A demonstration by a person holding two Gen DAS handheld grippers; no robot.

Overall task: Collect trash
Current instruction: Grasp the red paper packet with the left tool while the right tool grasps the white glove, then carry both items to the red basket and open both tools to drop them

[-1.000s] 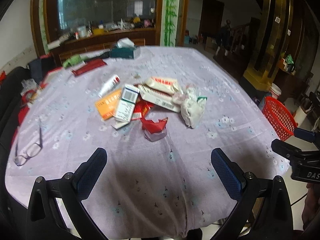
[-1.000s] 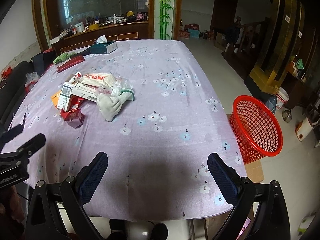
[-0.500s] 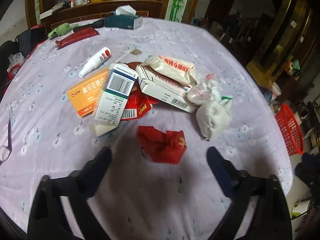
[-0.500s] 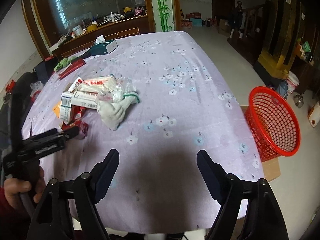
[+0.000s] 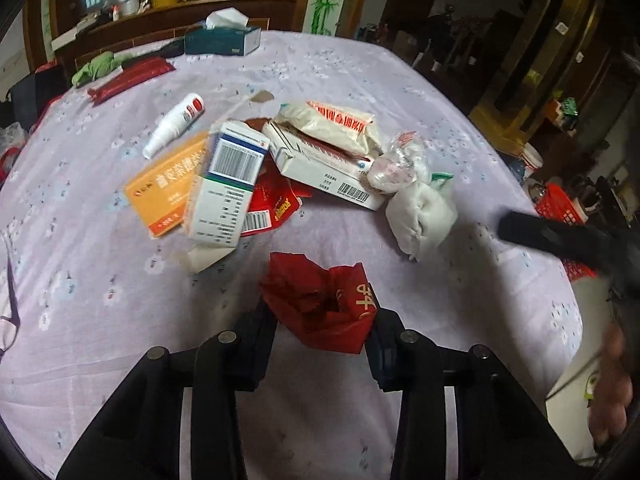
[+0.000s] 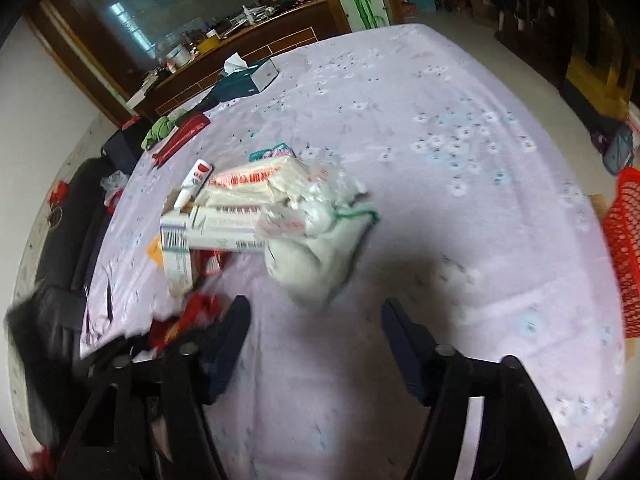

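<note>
Now left hand-held gripper (image 5: 320, 338) straddling crumpled red wrapper (image 5: 320, 304) on tabletop (image 5: 460, 292), fingers near it, not clamped. Close squarely, lift straight. Right hand-held gripper (image 6: 316, 330) apart, nearing white bag (image 6: 316, 264). Red basket (image 6: 626, 256) beyond tabletop edge.

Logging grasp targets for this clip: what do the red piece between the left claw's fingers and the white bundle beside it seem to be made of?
Red wrapper: looks like thin, slightly glossy paper or foil, crumpled with torn edges and gold print; which of the two is unclear. White bundle: appears to be soft, matte cloth or a thin bag, going by its rounded, wrinkled folds and green trim. The left claw brackets the wrapper.
</note>
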